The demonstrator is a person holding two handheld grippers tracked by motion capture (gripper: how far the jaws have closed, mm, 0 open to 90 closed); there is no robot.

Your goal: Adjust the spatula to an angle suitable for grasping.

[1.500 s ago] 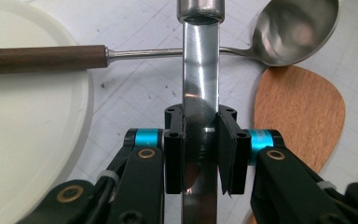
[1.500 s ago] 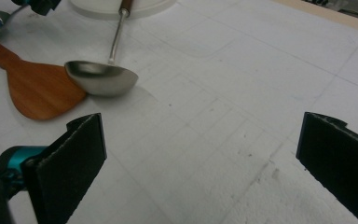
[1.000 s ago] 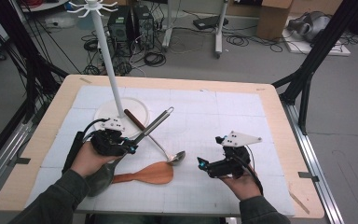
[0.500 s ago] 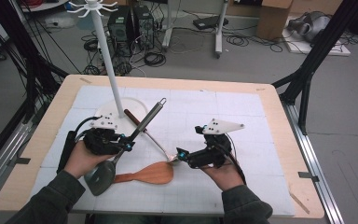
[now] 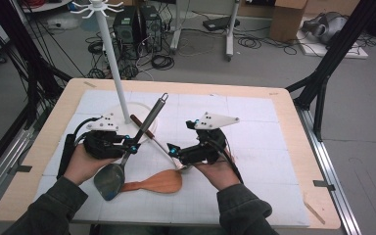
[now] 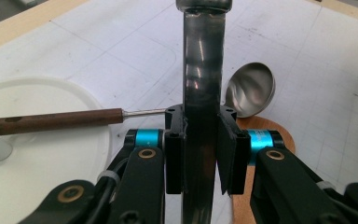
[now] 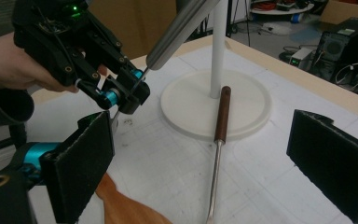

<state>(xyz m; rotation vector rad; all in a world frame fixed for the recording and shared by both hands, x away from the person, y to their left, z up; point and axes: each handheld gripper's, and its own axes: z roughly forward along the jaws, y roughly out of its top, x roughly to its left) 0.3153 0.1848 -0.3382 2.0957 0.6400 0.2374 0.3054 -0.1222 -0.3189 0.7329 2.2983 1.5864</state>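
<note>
While my left gripper (image 5: pixel 133 147) clamps the steel spatula (image 5: pixel 127 161) by its dull grey handle, blade tilted low above the white mat (image 5: pixel 254 122), my right gripper's (image 5: pixel 172 151) wide jaws have just been closing, nothing between them.

One camera looks down from above the person; two ride close, both seeing the white stand base (image 6: pixel 46 154).

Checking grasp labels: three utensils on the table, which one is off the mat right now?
The metal spatula: the left gripper is clamped on its shaft, handle angled up. The wood-handled ladle and the wooden spoon lie flat on the mat.
</note>
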